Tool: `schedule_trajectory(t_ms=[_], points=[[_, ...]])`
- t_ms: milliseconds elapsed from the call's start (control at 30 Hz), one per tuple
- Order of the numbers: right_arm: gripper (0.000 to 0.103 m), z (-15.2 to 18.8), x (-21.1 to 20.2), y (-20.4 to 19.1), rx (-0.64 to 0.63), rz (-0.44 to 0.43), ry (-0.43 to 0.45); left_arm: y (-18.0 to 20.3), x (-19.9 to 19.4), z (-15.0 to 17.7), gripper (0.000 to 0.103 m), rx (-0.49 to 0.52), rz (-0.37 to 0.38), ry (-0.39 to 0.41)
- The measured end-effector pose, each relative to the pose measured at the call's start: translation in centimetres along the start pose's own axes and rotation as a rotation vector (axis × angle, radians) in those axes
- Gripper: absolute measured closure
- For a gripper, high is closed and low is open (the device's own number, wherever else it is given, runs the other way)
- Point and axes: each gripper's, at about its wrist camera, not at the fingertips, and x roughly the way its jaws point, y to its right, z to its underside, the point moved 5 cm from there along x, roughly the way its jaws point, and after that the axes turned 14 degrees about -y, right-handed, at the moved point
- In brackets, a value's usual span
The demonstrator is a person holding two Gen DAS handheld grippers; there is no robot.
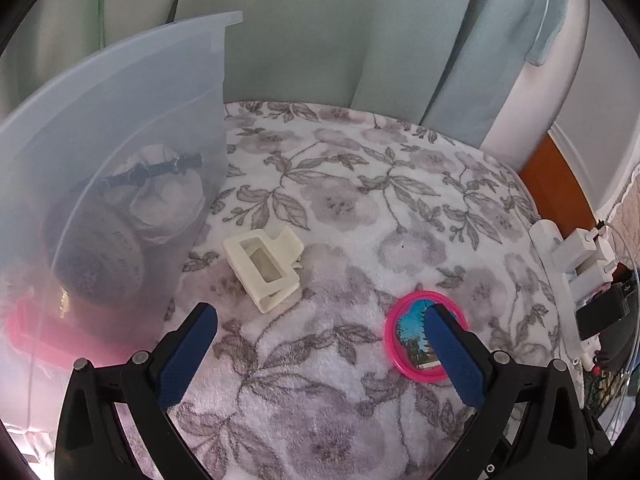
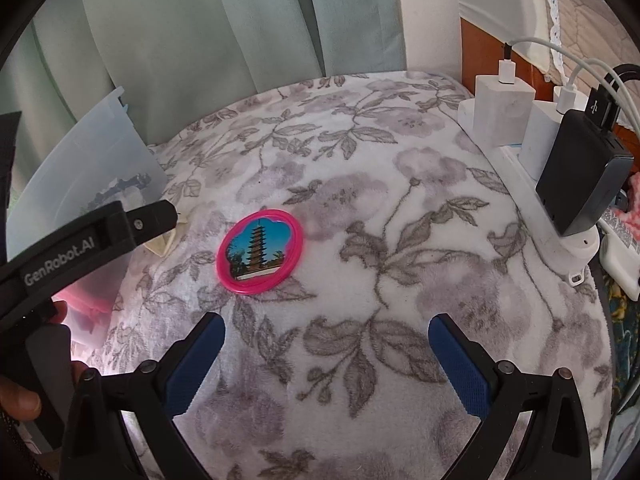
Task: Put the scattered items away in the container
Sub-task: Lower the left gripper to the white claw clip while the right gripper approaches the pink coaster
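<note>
A cream hair claw clip [image 1: 262,266] lies on the floral blanket just ahead of my open left gripper [image 1: 320,318], beside the translucent plastic container [image 1: 120,112]. A pink-rimmed round mirror with a pagoda picture [image 1: 416,340] rests flat to the right, partly behind the left gripper's right finger. In the right wrist view the same mirror [image 2: 259,251] lies ahead and left of my open right gripper [image 2: 326,328], which holds nothing. The container [image 2: 84,168] shows at far left, with the clip [image 2: 162,242] mostly hidden behind the other gripper's finger [image 2: 132,224].
Inside the container are a crumpled pale item [image 1: 168,196], a dark strap, a round dark object [image 1: 96,256] and something pink [image 1: 48,336]. A power strip [image 2: 520,160] with white chargers and a black adapter [image 2: 580,176] lines the right edge. Green curtains [image 1: 320,32] hang behind. A hand [image 2: 16,396] shows at lower left.
</note>
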Motion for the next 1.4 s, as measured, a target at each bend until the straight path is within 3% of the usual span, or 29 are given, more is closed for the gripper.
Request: schedule_trajectory(t_ms=[67,233,667,833,1133,1400], points=[[0.0,-0.1,0.2,0.1,0.005,0.007,-0.001,-0.5,0.6,-0.1,0.0,-0.027,-0.045,-0.006],[0.0,-0.5,1.0,-0.3,0.005,-0.035,-0.012,-1.8,2.1,-0.1,0.0,-0.117,-0.069,-0.037],[0.001,-2.5,2.9,-2.6,-0.147,0.011,-0.004,-2.6,3.8,-0.7,0.002,-0.199,-0.043,-0.074],[0.004,-2.9,3.6,-3.7,-0.205,0.034,0.0,-2.7,4.6,-0.9,0.005,-0.213,-0.042,-0.099],[0.007,-4.0,4.9,-5.1,-0.287,0.077,0.008,-3.2,4.9,-1.5,0.02,-0.247,-0.057,-0.088],[0.008,-5.0,5.7,-5.8,-0.317,0.107,0.006,-2.7,5.2,-2.0,0.02,-0.236,-0.066,-0.08]])
